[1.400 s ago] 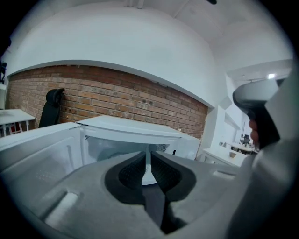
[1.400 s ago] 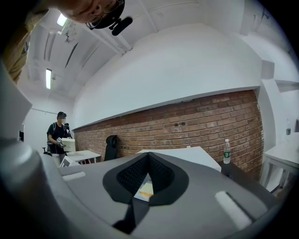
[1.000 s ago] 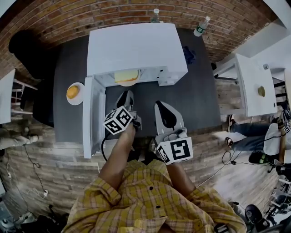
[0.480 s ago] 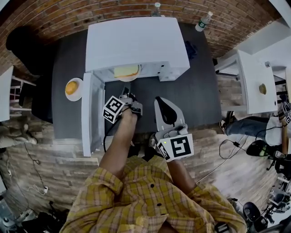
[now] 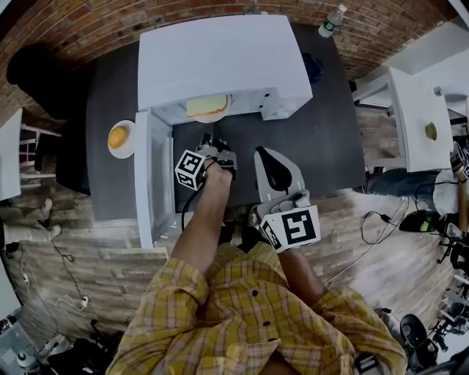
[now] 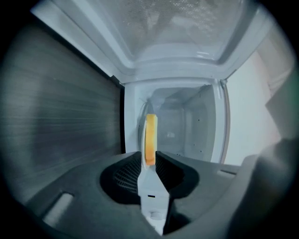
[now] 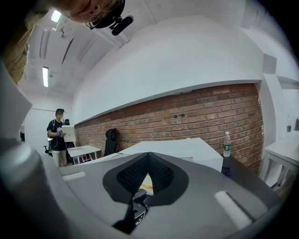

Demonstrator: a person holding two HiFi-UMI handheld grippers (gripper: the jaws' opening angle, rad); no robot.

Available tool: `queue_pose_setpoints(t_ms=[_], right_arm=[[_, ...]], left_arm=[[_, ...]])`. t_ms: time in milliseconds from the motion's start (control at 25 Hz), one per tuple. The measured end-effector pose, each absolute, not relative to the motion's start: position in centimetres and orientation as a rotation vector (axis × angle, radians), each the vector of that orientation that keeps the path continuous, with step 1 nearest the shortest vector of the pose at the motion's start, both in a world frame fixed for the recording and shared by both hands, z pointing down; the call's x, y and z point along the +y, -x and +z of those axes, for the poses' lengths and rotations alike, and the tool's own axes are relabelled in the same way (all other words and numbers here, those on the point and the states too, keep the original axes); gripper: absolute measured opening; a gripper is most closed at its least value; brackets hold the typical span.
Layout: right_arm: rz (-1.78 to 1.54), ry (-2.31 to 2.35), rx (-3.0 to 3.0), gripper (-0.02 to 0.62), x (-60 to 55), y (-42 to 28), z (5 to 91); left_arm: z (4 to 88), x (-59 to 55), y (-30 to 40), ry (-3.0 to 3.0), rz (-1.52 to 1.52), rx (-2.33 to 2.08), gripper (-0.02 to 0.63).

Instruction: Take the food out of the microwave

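The white microwave [image 5: 220,58] stands on a dark table with its door [image 5: 146,176] swung open to the left. Just inside its mouth lies the food [image 5: 206,105], a yellow slab on a white plate. My left gripper [image 5: 208,139] is rolled on its side right in front of the opening. In the left gripper view the food [image 6: 150,140] stands edge-on in the narrow gap of the left gripper [image 6: 148,151], which is slightly open. I cannot tell whether the tips touch the plate. My right gripper [image 5: 265,155] hangs back to the right, shut and empty, as the right gripper view [image 7: 149,154] confirms.
An orange [image 5: 118,136] on a small plate sits left of the open door. A water bottle [image 5: 331,20] stands at the table's far right corner. A white side table [image 5: 410,110] is further right. A person [image 7: 58,135] stands far off.
My left gripper has moved forward to the microwave's mouth and closer to the food. The right gripper has hardly shifted.
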State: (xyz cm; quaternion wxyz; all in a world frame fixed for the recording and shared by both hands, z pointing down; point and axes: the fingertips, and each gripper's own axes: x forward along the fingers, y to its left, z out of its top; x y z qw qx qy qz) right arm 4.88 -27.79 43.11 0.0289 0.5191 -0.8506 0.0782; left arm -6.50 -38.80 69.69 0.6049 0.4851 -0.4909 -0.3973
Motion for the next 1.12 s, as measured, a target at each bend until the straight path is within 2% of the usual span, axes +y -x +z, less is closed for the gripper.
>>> queue_pose_setpoints(t_ms=[640, 760, 960, 1120], right_arm=[[0.239, -1.596, -2.602, 0.003, -28.4, -5.1, 43.8], [0.243, -1.596, -2.6, 0.003, -28.5, -5.1, 43.9], [0.253, -1.595, -2.597, 0.003, -28.4, -5.1, 44.1], [0.265, -1.551, -2.614, 0.003, -28.3, -4.6, 44.5]], left_arm=[[71.6, -40.6, 6.5, -1.117, -0.985, -1.161, 0.087], [71.8, -40.8, 6.7, -1.102, -0.986, -1.173, 0.058], [71.7, -41.3, 6.7, -1.099, -0.976, -1.195, 0.057], [71.6, -41.6, 6.7, -1.115, -0.968, -1.215, 0.009]])
